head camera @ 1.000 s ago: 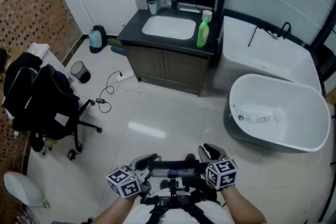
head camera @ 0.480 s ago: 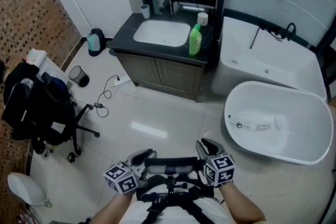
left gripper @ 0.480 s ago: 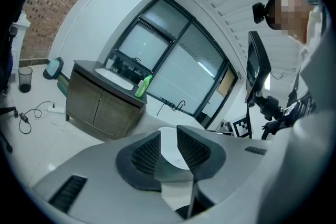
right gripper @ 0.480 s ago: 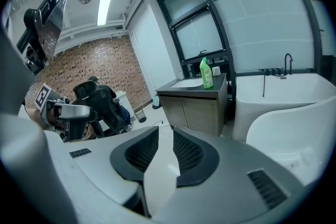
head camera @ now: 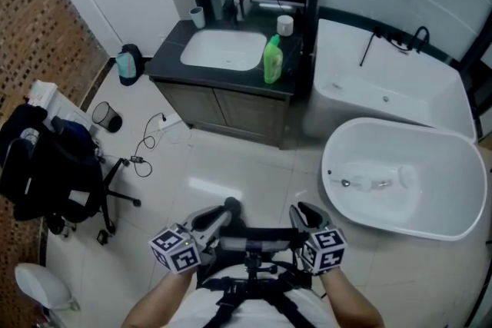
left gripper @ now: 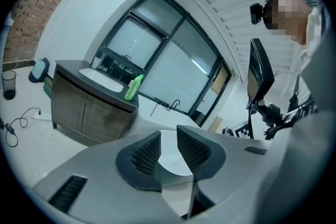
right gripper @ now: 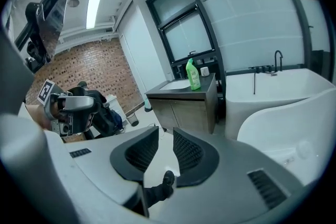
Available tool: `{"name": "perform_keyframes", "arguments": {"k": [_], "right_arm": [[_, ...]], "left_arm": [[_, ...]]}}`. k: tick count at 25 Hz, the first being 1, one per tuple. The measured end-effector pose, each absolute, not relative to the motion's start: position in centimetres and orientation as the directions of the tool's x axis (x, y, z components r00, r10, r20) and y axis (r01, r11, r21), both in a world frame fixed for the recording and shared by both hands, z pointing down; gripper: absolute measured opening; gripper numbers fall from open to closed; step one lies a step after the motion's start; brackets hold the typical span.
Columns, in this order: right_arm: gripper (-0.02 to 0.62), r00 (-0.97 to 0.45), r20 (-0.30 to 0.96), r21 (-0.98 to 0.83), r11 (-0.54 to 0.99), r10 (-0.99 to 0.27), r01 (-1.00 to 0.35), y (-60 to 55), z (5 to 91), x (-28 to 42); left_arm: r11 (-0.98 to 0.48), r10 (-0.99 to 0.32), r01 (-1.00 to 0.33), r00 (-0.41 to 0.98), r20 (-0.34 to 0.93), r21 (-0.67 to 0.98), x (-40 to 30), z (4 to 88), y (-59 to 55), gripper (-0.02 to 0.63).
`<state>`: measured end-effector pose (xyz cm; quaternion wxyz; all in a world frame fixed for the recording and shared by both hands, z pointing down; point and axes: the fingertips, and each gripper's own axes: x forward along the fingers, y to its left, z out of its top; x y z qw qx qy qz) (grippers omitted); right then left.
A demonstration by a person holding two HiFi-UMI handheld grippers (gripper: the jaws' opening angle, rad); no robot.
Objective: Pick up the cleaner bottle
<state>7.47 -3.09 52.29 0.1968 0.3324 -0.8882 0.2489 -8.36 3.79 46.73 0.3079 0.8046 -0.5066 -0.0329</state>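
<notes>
Cleaner bottle [head camera: 272,60] stands upright on dark surface [head camera: 166,61], just right of sink basin [head camera: 224,50]. Left hand-held gripper [head camera: 223,210] and right hand-held gripper [head camera: 302,213]: jaws narrow, empty, well apart from bottle.

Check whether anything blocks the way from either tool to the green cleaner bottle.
Nothing visible does. Only open floor lies between the left tool, the right tool and the vanity; the cleaner bottle stands exposed beside the sink.
</notes>
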Motion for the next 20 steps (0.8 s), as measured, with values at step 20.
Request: {"name": "perform_keyframes", "arguments": {"k": [20], "right_arm": [[0.084, -0.58, 0.552, -0.242, 0.55, -0.599, -0.799, -18.0, 52.1, -1.6]], "left_arm": [[-0.426, -0.741, -0.694, 0.636, 0.216, 0.581, -18.8, 47.9, -14.0, 0.087]]}}
